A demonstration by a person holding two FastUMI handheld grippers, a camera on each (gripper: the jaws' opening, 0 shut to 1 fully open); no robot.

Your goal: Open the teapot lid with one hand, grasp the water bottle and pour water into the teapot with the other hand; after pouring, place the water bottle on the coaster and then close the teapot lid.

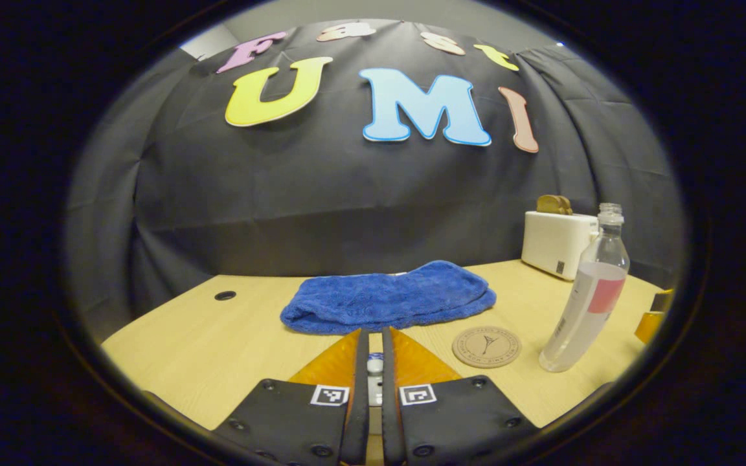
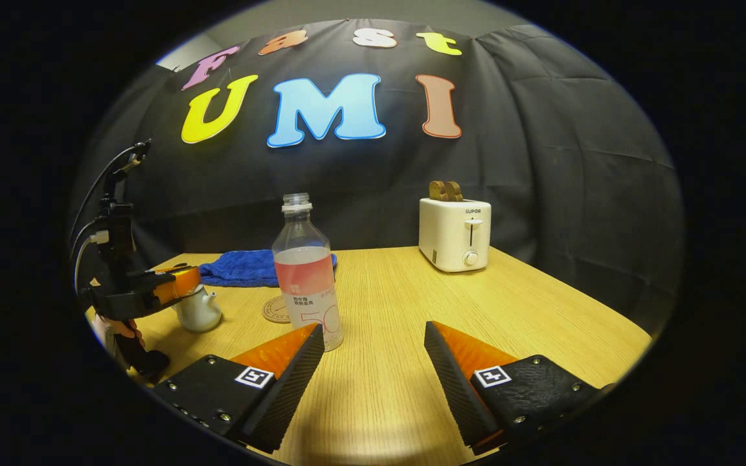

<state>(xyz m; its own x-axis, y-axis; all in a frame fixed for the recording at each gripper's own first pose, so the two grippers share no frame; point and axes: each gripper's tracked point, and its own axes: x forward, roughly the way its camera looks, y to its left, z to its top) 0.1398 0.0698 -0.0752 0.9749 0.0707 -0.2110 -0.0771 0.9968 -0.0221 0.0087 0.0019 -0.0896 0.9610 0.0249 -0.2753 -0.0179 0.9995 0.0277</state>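
My left gripper (image 1: 375,331) is shut on the small white knob of the teapot lid (image 1: 375,366). In the right gripper view the same left gripper (image 2: 182,285) sits on top of the white teapot (image 2: 198,312), held by a hand at the table's left edge. I cannot tell whether the lid is raised. A clear, uncapped water bottle (image 2: 305,278) (image 1: 585,304) with a pink and white label stands upright. The round brown coaster (image 1: 486,347) (image 2: 274,310) lies beside it. My right gripper (image 2: 373,325) is open, just right of the bottle and not touching it.
A blue towel (image 1: 389,298) (image 2: 243,266) lies folded at the back of the wooden table (image 2: 412,388). A white toaster (image 2: 454,233) (image 1: 557,243) with bread in it stands at the back right. A cable hole (image 1: 225,295) is near the far left edge.
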